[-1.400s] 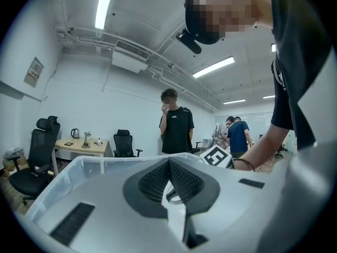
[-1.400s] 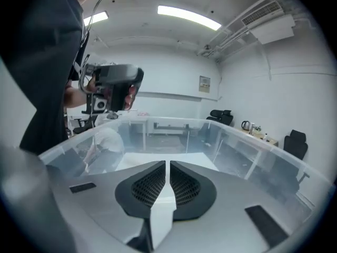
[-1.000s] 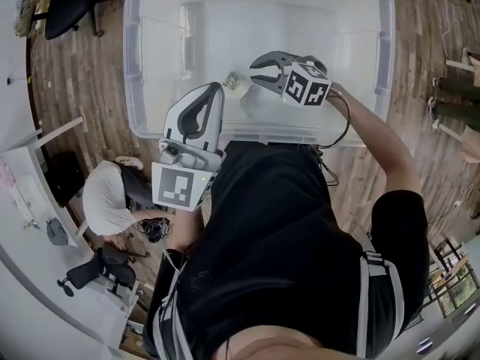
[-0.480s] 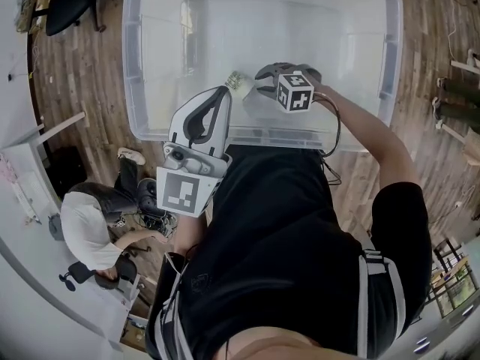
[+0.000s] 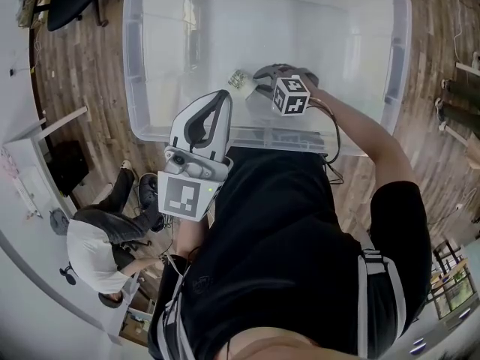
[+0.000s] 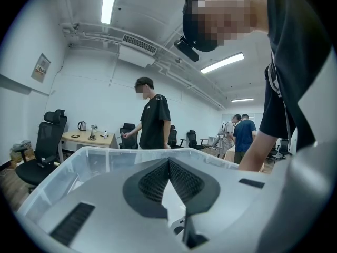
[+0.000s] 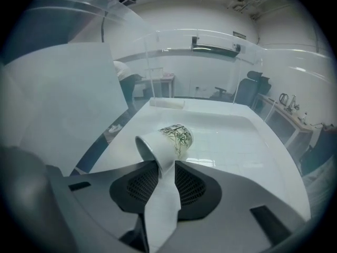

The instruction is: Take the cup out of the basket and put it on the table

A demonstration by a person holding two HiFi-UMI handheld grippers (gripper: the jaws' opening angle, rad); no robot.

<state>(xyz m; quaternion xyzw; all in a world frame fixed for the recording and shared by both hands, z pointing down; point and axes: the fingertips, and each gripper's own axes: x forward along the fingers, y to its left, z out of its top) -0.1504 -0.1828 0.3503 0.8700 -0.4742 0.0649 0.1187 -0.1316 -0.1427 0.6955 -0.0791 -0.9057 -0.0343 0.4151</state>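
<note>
A white cup (image 5: 238, 79) with a green leaf print lies on its side on the floor of a clear plastic basket (image 5: 135, 88). In the right gripper view the cup (image 7: 178, 137) lies just ahead, its mouth turned toward the camera. My right gripper (image 5: 256, 76) reaches down into the basket. Its jaws (image 7: 164, 165) are closed narrowly on the cup's wall at the rim. My left gripper (image 5: 222, 96) hangs over the basket's near rim, shut and empty (image 6: 168, 161), pointing across the basket wall (image 6: 58, 167) into the room.
The basket stands on a wooden floor (image 5: 82, 66). A person (image 5: 97, 246) crouches at the lower left beside a white desk (image 5: 30, 178). Office chairs (image 5: 71, 6) stand at the far left. More people (image 6: 152, 120) stand beyond the basket.
My right gripper went lower into the basket toward the cup, and its jaws narrowed from wide open onto the rim. The left gripper drifted slightly right. The crouching person moved down-left.
</note>
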